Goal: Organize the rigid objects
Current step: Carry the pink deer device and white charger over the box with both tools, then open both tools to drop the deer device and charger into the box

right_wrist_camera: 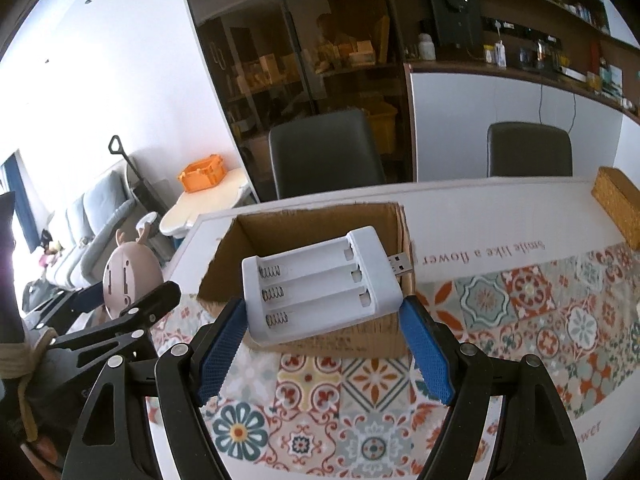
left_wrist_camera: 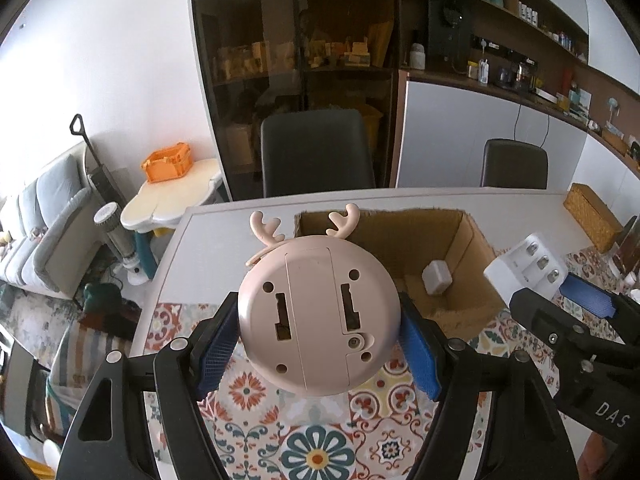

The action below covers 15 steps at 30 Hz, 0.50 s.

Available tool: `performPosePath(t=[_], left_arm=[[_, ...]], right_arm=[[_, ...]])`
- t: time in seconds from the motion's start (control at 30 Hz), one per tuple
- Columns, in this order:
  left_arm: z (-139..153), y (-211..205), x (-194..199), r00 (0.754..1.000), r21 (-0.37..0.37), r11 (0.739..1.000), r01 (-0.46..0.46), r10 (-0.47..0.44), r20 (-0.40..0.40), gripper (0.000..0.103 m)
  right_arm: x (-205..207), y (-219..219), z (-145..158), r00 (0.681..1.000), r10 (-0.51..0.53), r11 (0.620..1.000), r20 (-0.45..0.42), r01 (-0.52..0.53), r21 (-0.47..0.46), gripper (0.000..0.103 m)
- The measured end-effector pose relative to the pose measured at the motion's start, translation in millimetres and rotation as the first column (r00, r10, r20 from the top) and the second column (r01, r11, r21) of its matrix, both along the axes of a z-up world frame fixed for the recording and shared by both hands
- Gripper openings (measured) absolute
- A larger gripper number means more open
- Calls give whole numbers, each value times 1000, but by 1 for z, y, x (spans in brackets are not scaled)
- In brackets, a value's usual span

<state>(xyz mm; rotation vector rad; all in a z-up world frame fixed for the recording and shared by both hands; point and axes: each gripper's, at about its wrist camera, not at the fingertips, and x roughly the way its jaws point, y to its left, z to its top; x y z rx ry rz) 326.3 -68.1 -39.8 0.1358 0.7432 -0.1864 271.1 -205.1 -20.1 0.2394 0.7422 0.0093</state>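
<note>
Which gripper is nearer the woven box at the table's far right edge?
Right. The right gripper, shut on the white battery charger, has the woven box off to its right. The left gripper, shut on the pink antlered gadget, is farther left.

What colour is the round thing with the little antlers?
The round antlered gadget is pale pink all over, antlers too. It shows best in the left wrist view.

White walls, dark glass cabinet (left_wrist_camera: 296, 76), two dark chairs (left_wrist_camera: 316, 152), grey sofa (left_wrist_camera: 44, 216), daylight.
</note>
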Motion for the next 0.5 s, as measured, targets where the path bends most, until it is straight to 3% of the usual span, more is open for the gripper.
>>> performPosePath(t=[0.07, 0.1, 0.13, 0.17, 0.27, 0.3, 0.37, 0.4, 0.43, 0.5], left_arm=[[2, -3, 4, 1000, 3, 1000, 2, -2, 6, 74], [3, -4, 7, 1000, 0, 1000, 3, -3, 6, 74], [4, -4, 9, 1000, -5, 1000, 5, -5, 5, 74], [4, -6, 15, 1000, -17, 1000, 8, -8, -1, 74], [1, -11, 30, 1000, -10, 1000, -1, 1, -15, 74], [0, -13, 37, 1000, -9, 1000, 5, -5, -22, 74], [-2, -12, 50, 999, -18, 1000, -11, 10, -47, 74], [-3, -12, 56, 999, -3, 1000, -25, 25, -44, 74], [-4, -15, 59, 999, 17, 1000, -24, 25, -40, 74], [-8, -22, 69, 999, 40, 999, 8, -6, -48, 74]], right_arm=[[6, -2, 2, 1000, -2, 1000, 2, 3, -4, 77], [8, -3, 3, 1000, -3, 1000, 4, 3, -6, 61], [12, -3, 5, 1000, 9, 1000, 10, -9, -4, 50], [16, -4, 4, 1000, 14, 1000, -1, -14, -5, 44], [35, -4, -2, 1000, 15, 1000, -8, -15, -15, 41], [47, -5, -7, 999, 48, 999, 17, -48, -7, 29], [84, -14, -24, 994, 77, 996, -75, -73, 55, 15], [97, -20, -29, 993, 88, 991, -81, -79, 110, 15], [108, -24, -32, 993, 56, 996, -104, -49, 70, 15], [110, -27, -26, 996, 56, 998, -69, -53, 41, 15]])
